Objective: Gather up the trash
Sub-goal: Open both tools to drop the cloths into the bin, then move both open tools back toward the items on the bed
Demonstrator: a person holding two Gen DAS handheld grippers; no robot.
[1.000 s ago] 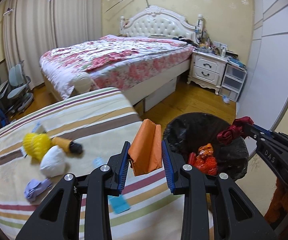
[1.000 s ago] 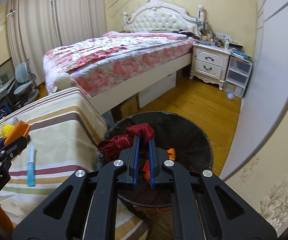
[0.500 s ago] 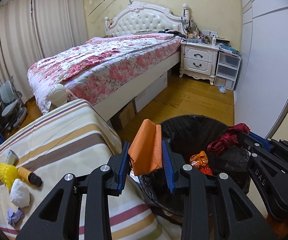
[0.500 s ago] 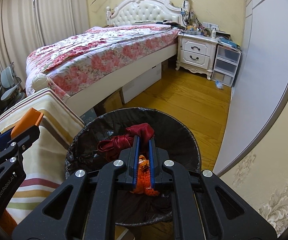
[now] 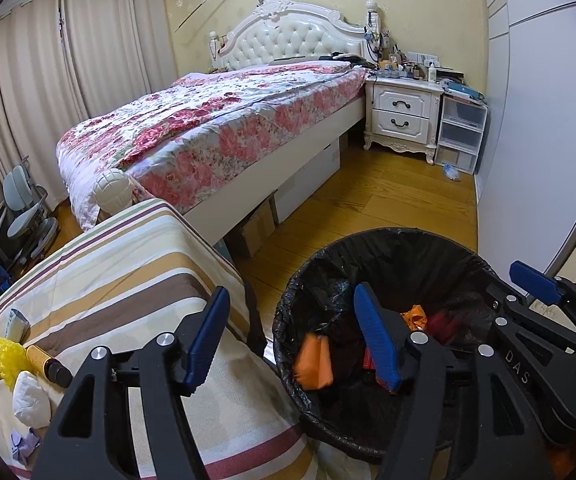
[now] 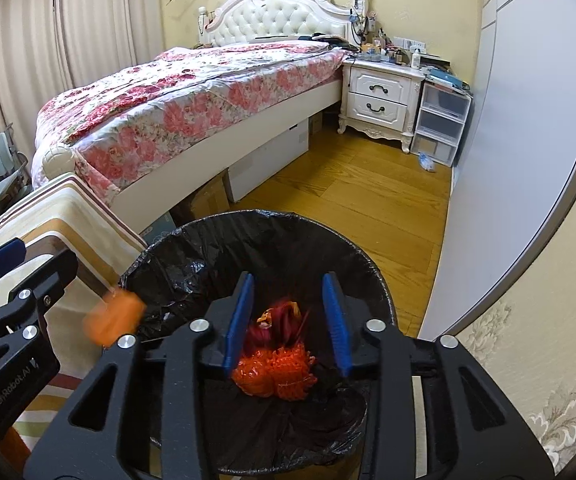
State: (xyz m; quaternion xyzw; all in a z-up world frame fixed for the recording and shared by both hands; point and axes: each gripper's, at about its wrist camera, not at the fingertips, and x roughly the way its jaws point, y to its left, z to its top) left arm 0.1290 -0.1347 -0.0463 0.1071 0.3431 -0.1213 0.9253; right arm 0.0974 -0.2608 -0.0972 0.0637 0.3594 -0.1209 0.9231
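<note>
Dropped: blurred orange wad [image 5: 313, 360] into bin [image 5: 392, 240] | left tongs [image 5: 292, 336] wide | right tongs [image 6: 286, 320] wide

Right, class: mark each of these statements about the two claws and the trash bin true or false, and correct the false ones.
1. The left claw is clamped on the orange folded piece. False: its jaws stand open, and the blurred piece is over the black-lined round trash bin.
2. The right claw is open above the bin. True.
3. The bin is empty. False: an orange mesh bundle and dark red cloth lie inside.
4. A yellow ruffled object lies on the striped cloth surface. True.
</note>
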